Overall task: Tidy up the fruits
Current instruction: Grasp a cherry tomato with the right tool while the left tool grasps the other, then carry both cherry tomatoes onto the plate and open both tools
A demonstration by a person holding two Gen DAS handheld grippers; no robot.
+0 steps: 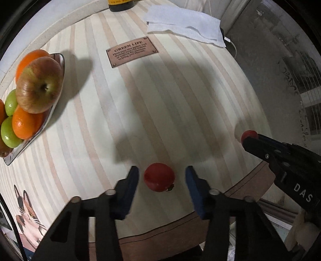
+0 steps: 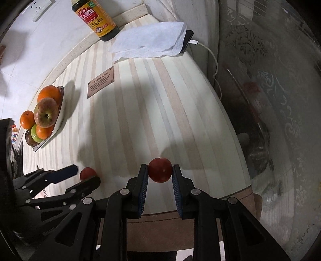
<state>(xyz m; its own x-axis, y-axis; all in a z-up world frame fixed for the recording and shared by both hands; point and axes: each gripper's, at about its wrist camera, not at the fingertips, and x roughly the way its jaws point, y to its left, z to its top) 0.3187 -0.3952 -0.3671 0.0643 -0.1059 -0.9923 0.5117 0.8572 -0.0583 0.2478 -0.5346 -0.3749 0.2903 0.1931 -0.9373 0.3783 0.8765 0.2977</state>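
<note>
At nine o'clock in the left wrist view we note a tray piled with fruit: a big apple on top, oranges and small green fruits under and beside it, all sitting on the striped tablecloth. At eleven o'clock a dark bottle stands at the table's far edge, with a brown printed label on the cloth just below it and a white paper towel at one o'clock. Our left gripper is spread wide at six o'clock, its blue pads apart from the small red fruit that lies on the cloth between them, touching neither. At three o'clock our right gripper shows side-on with a red plum at its tip. In the right wrist view that same gripper is closed narrowly on the red plum, both pads pressed against its sides, near the table's near edge. Beyond, at twelve o'clock, a phone with a white cable pokes out from under the towel.
</note>
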